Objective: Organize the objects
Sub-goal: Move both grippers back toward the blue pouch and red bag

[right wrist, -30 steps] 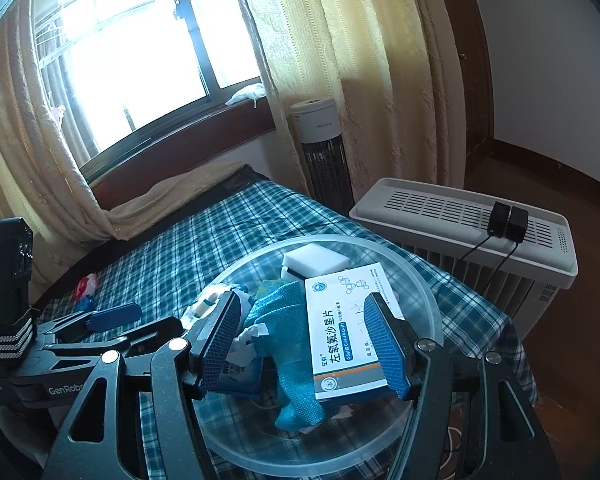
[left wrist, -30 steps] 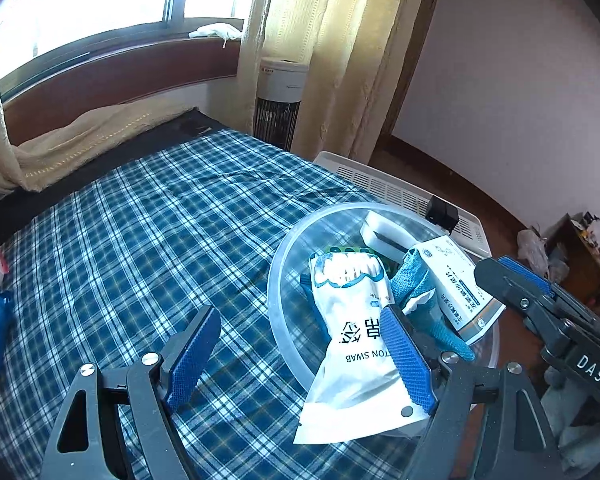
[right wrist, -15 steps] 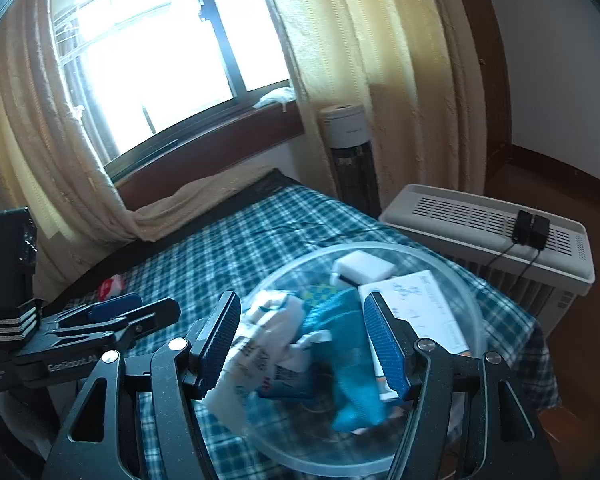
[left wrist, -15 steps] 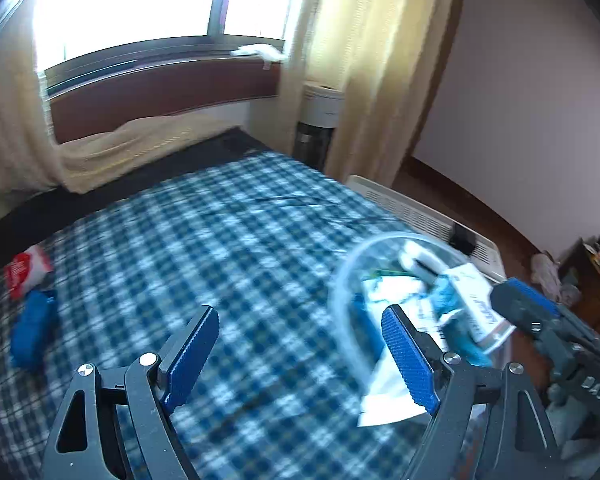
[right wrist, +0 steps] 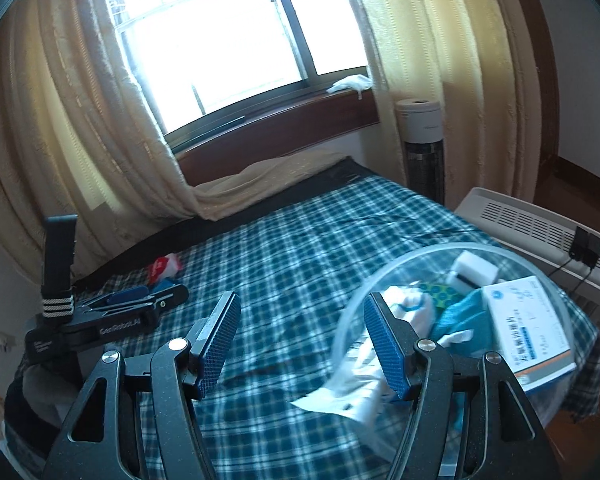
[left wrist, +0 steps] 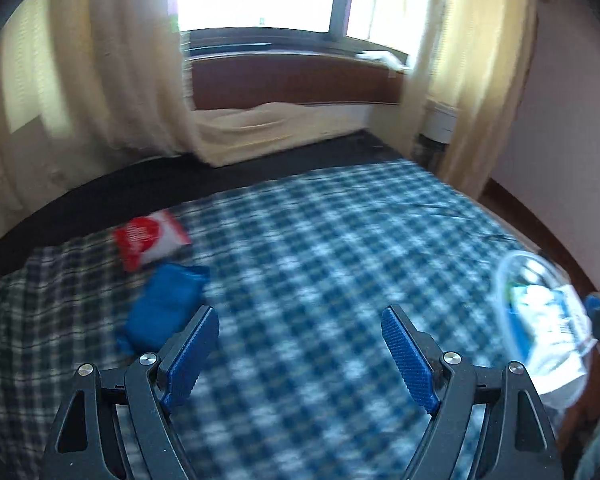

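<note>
A clear round bowl [right wrist: 556, 280] stands at the right end of the plaid bed and also shows in the left wrist view [left wrist: 504, 280]. It holds a white cotton swab bag [right wrist: 364, 364], a medicine box [right wrist: 528, 324], a teal cloth [right wrist: 460, 316] and a white block [right wrist: 474, 270]. A red and white packet [left wrist: 150, 240] and a blue pouch [left wrist: 164, 304] lie on the bed's left part. My left gripper [left wrist: 300, 354] is open and empty, just right of the blue pouch. My right gripper [right wrist: 302, 344] is open and empty beside the bowl.
The blue plaid bedcover [left wrist: 340, 248] stretches between pouch and bowl. A white heater [right wrist: 540, 220] and a tower fan [right wrist: 420, 144] stand right of the bed. Curtains [right wrist: 80, 120] and a window sill lie behind. The left gripper's body [right wrist: 100, 316] shows in the right wrist view.
Both grippers have swung left, away from the bowl. The left one now faces the blue pouch and red packet. Both stayed open and empty.
</note>
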The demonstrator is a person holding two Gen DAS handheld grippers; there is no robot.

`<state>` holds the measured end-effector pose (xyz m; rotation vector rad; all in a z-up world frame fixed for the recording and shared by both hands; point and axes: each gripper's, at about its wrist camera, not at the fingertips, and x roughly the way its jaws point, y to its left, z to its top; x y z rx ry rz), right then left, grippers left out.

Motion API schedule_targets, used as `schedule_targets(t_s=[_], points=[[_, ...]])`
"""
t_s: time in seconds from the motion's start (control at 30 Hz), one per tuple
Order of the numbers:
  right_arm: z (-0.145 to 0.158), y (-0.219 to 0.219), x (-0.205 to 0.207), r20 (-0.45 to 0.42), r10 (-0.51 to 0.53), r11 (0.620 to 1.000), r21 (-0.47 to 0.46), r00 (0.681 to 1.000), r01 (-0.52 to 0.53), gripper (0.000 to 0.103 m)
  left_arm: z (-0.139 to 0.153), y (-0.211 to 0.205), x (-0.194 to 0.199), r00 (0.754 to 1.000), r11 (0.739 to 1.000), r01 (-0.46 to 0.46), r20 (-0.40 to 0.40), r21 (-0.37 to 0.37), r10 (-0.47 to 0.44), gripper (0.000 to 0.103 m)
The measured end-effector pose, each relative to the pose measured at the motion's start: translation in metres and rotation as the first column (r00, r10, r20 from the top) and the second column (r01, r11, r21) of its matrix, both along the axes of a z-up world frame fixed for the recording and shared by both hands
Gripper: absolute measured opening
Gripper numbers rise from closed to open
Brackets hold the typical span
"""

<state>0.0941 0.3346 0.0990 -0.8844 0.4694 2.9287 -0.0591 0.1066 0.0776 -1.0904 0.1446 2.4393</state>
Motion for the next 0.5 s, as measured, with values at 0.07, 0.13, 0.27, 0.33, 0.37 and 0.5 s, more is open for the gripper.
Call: schedule_targets(t_s=[0.07,0.13,0.27,0.33,0.37,0.5], points=[[-0.001,-0.009,-0.004,0.005,0.018,1.000,0.001,1.000,-0.018,0.066,-0.007,-0.015,-0.012,0.999,0.999,-0.038,0.004,-0.019,0.038,0.087],[-0.002,-0.017,-0.008,0.013,0.038,0.999,-0.003,0.999,-0.038,0.066,-0.014,-0.026,-0.023,0.997,0.997,-0.070,0.010,-0.035,0.071,0.086],[-0.007,-0.031,-0.019,0.037,0.071,0.997,-0.017,0.997,-0.070,0.066,-0.027,-0.047,-0.042,0.992,0.990,-0.125,0.026,-0.062,0.126,0.086],[-0.008,-0.039,-0.025,0.047,0.086,0.996,-0.014,0.995,-0.086,0.066,-0.032,-0.054,-0.047,0.989,0.988,-0.141,0.030,-0.069,0.144,0.087],[-0.009,-0.042,-0.028,0.051,0.094,0.996,-0.013,0.994,-0.093,0.066,-0.035,-0.058,-0.050,0.988,0.986,-0.148,0.032,-0.071,0.151,0.087],[-0.012,-0.057,-0.041,0.066,0.123,0.992,-0.008,0.990,-0.123,0.066,-0.043,-0.064,-0.059,0.984,0.983,-0.167,0.046,-0.075,0.171,0.086]])
